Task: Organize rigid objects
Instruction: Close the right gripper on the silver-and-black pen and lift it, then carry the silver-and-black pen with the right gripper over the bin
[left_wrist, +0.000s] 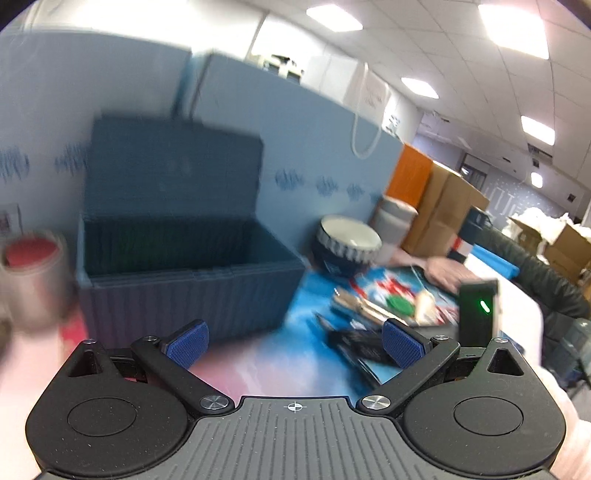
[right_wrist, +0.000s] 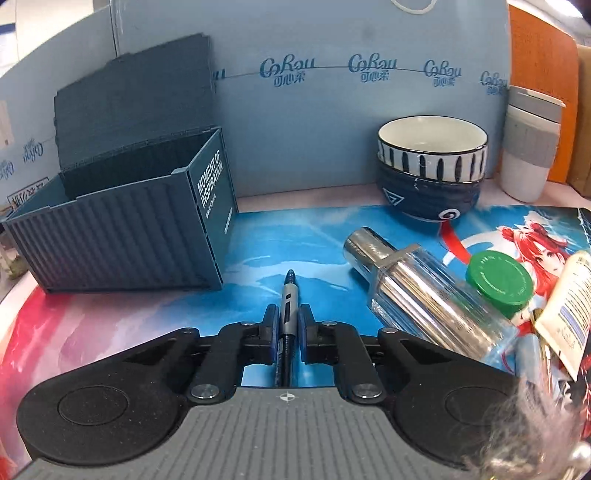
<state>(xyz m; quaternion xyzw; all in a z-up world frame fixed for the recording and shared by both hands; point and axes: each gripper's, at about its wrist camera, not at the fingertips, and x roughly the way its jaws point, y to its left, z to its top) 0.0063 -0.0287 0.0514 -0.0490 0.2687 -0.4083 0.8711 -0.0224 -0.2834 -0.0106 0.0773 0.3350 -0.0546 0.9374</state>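
My right gripper (right_wrist: 288, 319) is shut on a grey and black pen (right_wrist: 287, 295), which points away from me over the blue part of the mat. The open, container-shaped dark blue box (right_wrist: 122, 229) stands to the left ahead, its lid raised behind it. A clear glass bottle (right_wrist: 424, 291) with a silver cap lies to the right, beside a green lid (right_wrist: 498, 280) and a cream tube (right_wrist: 572, 306). In the blurred left wrist view, my left gripper (left_wrist: 293, 345) is open with nothing between its blue pads, facing the box (left_wrist: 184, 273).
Two stacked bowls (right_wrist: 432, 170) and a white-grey cup (right_wrist: 528, 147) stand at the back right against a blue board (right_wrist: 314, 122). A red-topped metal can (left_wrist: 33, 277) is at the far left. A person's hand (left_wrist: 447, 275) and dark sleeve reach over the picture mat (left_wrist: 388, 291).
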